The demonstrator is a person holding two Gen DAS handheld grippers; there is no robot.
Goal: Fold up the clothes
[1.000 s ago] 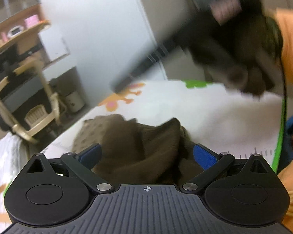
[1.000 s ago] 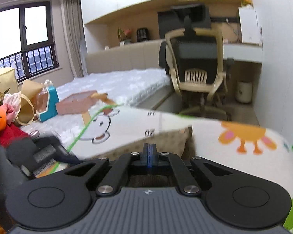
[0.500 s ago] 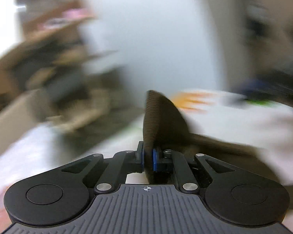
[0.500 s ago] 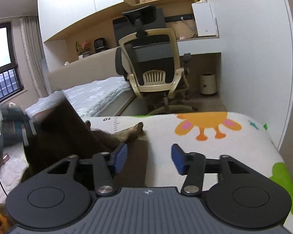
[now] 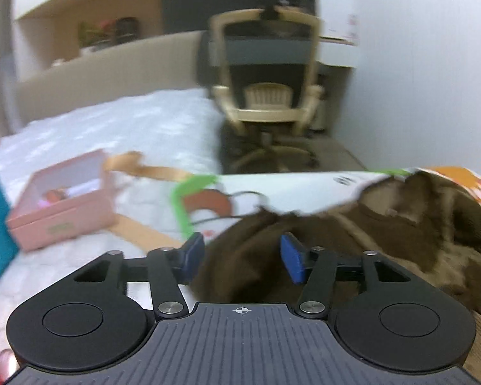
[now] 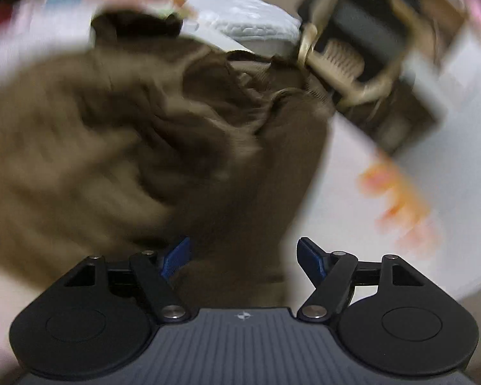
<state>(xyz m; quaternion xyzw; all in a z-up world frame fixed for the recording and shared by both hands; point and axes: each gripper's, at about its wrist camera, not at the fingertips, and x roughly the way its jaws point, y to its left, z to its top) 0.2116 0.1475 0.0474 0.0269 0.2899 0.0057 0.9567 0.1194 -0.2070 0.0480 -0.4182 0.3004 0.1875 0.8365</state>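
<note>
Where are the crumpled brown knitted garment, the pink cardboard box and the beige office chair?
Brown knitted garment (image 6: pixel 138 134): right wrist view, on its crumpled middle.
Pink cardboard box (image 5: pixel 64 221): left wrist view, on its front wall.
Beige office chair (image 5: pixel 266 96): left wrist view, on its ribbed lumbar pad.

Garment (image 5: pixel 352 240) on mat (image 5: pixel 304 189), box (image 5: pixel 61 202) left.

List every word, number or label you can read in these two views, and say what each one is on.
Nothing can be read for certain.
Dark printed marks, perhaps digits, on the white play mat: too blurred to read.
Green label on the side of the pink box: too blurred to read.
Small mark on the white cabinet beside the chair: too blurred to read.
Right wrist view: motion blur throughout, no text visible.
</note>
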